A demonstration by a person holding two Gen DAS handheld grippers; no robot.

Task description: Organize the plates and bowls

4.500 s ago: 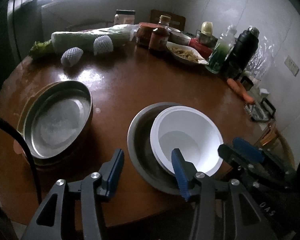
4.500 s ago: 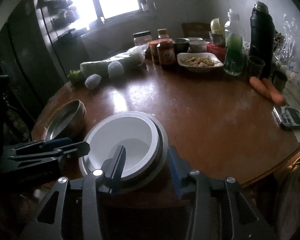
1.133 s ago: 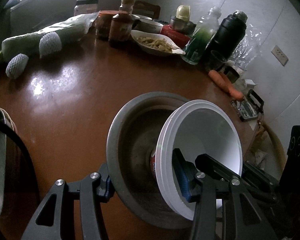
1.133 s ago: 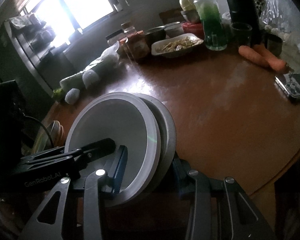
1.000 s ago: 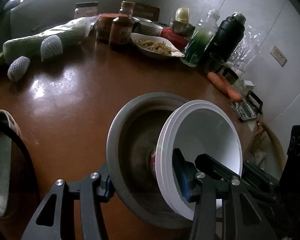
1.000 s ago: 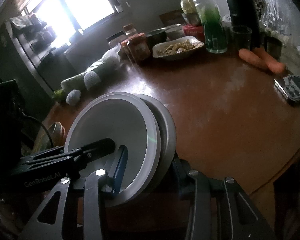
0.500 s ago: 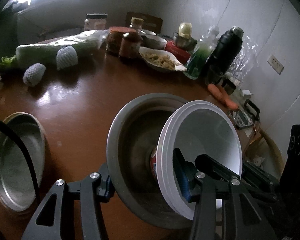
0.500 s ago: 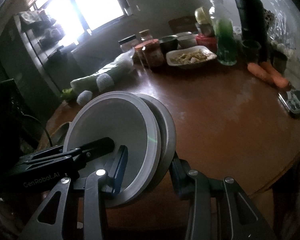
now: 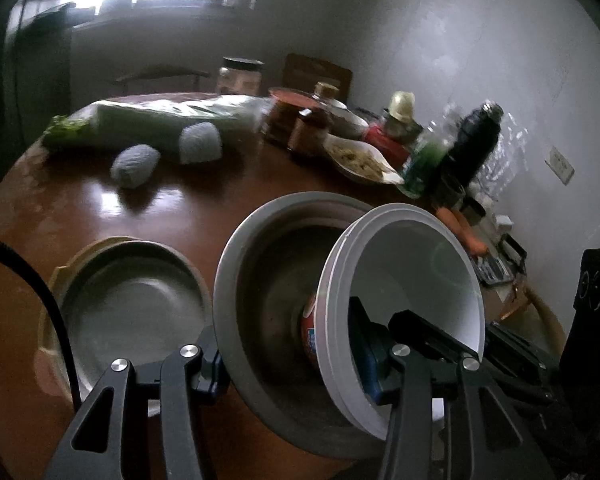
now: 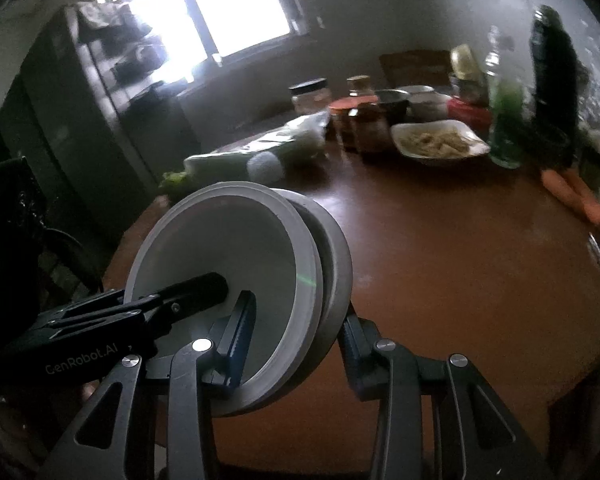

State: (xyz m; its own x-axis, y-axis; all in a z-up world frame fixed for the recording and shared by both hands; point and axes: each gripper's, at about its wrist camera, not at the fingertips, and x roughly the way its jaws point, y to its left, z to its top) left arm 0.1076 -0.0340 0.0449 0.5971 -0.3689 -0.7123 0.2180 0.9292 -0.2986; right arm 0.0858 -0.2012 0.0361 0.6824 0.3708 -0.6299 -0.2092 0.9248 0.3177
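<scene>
1. Nesting is done: a white bowl (image 9: 420,264) sits inside a grey metal bowl (image 9: 276,280), both lifted clear of the brown table (image 10: 460,264).
2. Left gripper (image 9: 288,348) and right gripper (image 10: 296,332) each pinch the pair's rims, centre frame.
3. Left to do, I judge: setting the pair into the steel basin (image 9: 128,304), lower left.
4. Bowls look tilted, clean and dim-lit.

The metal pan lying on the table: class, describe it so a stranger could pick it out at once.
Start at the round brown table. At its near left edge, left of the lifted bowls, lies the metal pan. It alone rests flat in a tan holder; nothing grips it.
</scene>
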